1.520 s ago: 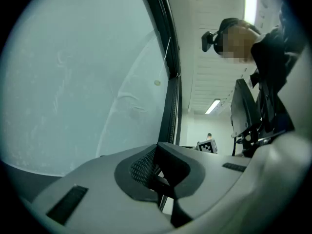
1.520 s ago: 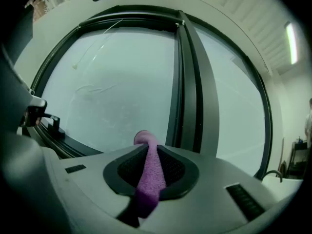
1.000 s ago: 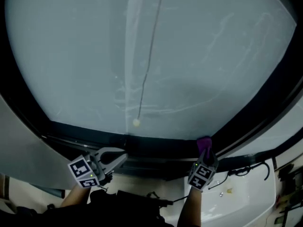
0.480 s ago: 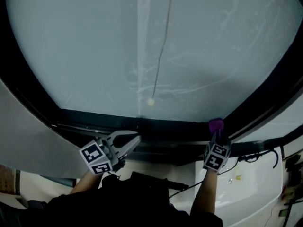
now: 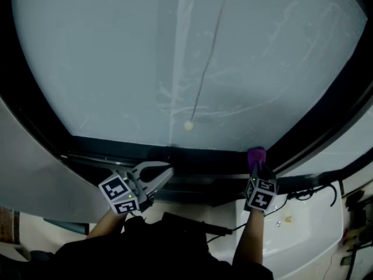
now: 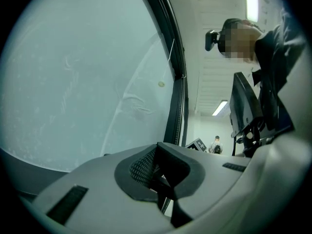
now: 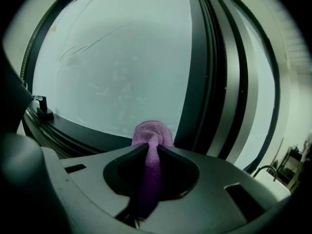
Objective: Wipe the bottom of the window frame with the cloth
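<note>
Our right claw [image 5: 255, 168] is clamped on the purple cloth [image 5: 256, 155], which pokes out ahead against the bottom window frame [image 5: 198, 158]. Our left claw [image 5: 168, 171] is closed, empty. We're mid-wipe, and next we'd slide leftward, pressing evenly.

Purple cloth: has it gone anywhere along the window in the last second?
The right gripper, shut on the purple cloth, slid slightly left along the bottom window frame, away from the right corner. The left gripper stayed shut and empty by the frame.
</note>
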The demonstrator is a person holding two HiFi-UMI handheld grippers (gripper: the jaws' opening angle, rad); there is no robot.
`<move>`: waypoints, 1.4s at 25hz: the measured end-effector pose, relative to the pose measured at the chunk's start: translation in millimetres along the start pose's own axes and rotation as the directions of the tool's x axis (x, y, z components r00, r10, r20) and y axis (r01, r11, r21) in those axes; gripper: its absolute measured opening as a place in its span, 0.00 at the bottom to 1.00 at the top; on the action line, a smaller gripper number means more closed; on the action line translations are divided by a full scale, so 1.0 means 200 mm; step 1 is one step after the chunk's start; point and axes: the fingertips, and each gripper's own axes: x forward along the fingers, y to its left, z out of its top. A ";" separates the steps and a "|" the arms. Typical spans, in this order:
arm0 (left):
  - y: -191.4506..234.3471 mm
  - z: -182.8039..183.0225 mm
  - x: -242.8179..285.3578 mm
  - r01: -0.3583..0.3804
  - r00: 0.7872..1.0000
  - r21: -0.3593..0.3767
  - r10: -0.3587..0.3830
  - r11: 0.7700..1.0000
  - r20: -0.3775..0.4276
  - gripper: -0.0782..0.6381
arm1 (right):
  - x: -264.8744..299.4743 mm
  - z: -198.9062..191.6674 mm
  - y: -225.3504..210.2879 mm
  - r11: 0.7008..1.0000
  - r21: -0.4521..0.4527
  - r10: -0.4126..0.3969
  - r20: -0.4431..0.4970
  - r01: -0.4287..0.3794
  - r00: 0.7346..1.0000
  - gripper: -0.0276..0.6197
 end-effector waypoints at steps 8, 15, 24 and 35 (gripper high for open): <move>0.00 -0.02 0.00 0.002 1.000 -0.007 -0.002 1.000 0.005 0.11 | -0.03 0.02 0.17 0.997 -0.061 0.052 -0.025 -0.053 0.998 0.14; 0.04 0.00 -0.01 0.000 1.000 -0.050 0.001 0.999 0.016 0.11 | -0.04 0.04 0.27 0.992 -0.084 0.088 -0.035 -0.090 0.996 0.14; 0.04 0.01 -0.05 0.022 1.000 -0.046 -0.022 0.999 0.000 0.11 | -0.07 0.05 0.43 0.983 -0.120 0.132 -0.053 -0.137 0.990 0.14; 0.09 0.03 -0.13 -0.004 1.000 -0.044 0.004 0.999 -0.001 0.11 | -0.13 0.07 0.62 0.960 -0.241 0.134 -0.055 -0.144 0.989 0.14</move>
